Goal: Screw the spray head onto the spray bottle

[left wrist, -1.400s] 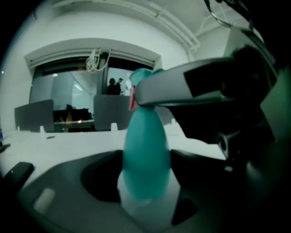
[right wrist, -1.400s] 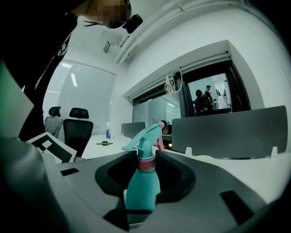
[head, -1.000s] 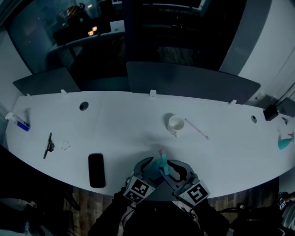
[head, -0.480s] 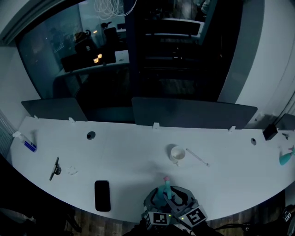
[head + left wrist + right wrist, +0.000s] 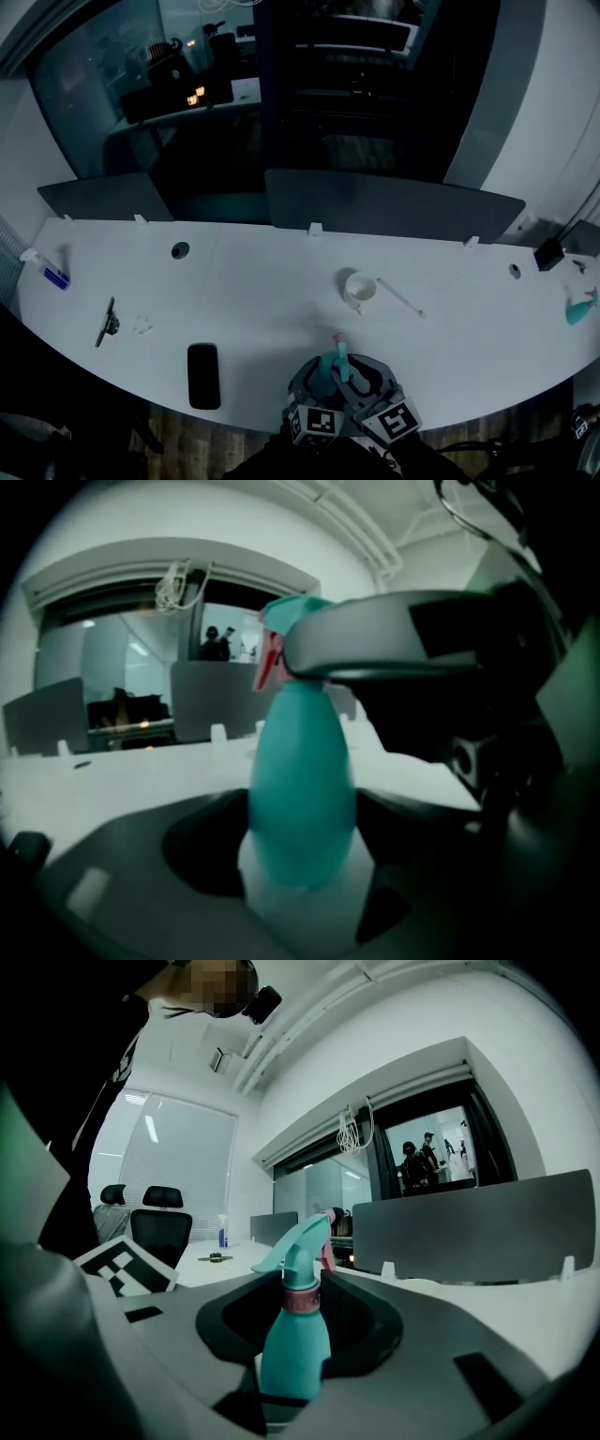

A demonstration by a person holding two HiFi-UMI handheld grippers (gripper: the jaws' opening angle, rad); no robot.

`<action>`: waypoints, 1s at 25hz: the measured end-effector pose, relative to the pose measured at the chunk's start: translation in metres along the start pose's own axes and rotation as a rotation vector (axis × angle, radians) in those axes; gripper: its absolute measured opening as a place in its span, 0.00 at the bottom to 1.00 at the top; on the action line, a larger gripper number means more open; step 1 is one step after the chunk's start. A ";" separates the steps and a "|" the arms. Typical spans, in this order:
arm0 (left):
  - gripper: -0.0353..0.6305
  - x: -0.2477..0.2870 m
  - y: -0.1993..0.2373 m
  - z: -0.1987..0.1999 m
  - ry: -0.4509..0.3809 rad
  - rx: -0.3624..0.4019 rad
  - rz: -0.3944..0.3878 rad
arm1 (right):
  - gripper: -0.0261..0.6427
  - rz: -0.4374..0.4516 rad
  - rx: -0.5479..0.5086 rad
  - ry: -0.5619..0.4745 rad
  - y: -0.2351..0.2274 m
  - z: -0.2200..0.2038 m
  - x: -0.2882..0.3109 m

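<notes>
Right at the near edge of the white curved desk (image 5: 262, 300), the teal plastic spray bottle (image 5: 292, 1354) stands upright between both tools. The right hand-held gripper (image 5: 364, 375) is clamped on its lower body, probably to keep it from spinning. The left hand-held gripper (image 5: 322, 373) faces it from the other side. Its jaws have just been closing with the bottle's belly between them, and they seem to press its sides, likely to brace or turn it. The teal trigger spray head (image 5: 298, 1241) with its pink collar (image 5: 302, 1299) already sits straight on the neck, so I judge the threading well along; how tight it is I cannot tell. Farther out lie a black flat slab (image 5: 203, 375), a white round cup (image 5: 359, 288) and a thin white stick (image 5: 400, 297), all well apart from the work. Grey divider panels (image 5: 394, 211) close the far edge.
</notes>
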State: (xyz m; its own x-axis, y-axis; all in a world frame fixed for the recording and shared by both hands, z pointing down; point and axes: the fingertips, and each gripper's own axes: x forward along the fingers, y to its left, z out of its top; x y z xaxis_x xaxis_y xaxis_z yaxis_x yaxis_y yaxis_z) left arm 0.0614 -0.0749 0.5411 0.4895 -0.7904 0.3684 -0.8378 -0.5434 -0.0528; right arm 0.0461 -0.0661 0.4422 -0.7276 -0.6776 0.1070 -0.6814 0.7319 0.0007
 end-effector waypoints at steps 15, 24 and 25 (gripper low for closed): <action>0.60 0.001 -0.009 0.001 -0.016 0.108 -0.380 | 0.24 0.069 0.025 -0.011 -0.001 0.001 -0.002; 0.60 -0.004 -0.002 -0.001 -0.014 0.011 0.049 | 0.24 0.041 0.025 -0.014 0.000 -0.001 -0.002; 0.60 -0.006 0.000 -0.001 -0.016 0.046 -0.003 | 0.24 0.049 0.023 -0.009 0.000 -0.001 -0.002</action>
State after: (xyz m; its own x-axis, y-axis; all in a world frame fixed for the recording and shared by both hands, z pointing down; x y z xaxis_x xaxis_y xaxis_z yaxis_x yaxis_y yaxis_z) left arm 0.0583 -0.0700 0.5397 0.4960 -0.7929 0.3539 -0.8244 -0.5580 -0.0949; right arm 0.0475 -0.0646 0.4431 -0.7611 -0.6413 0.0970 -0.6462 0.7627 -0.0277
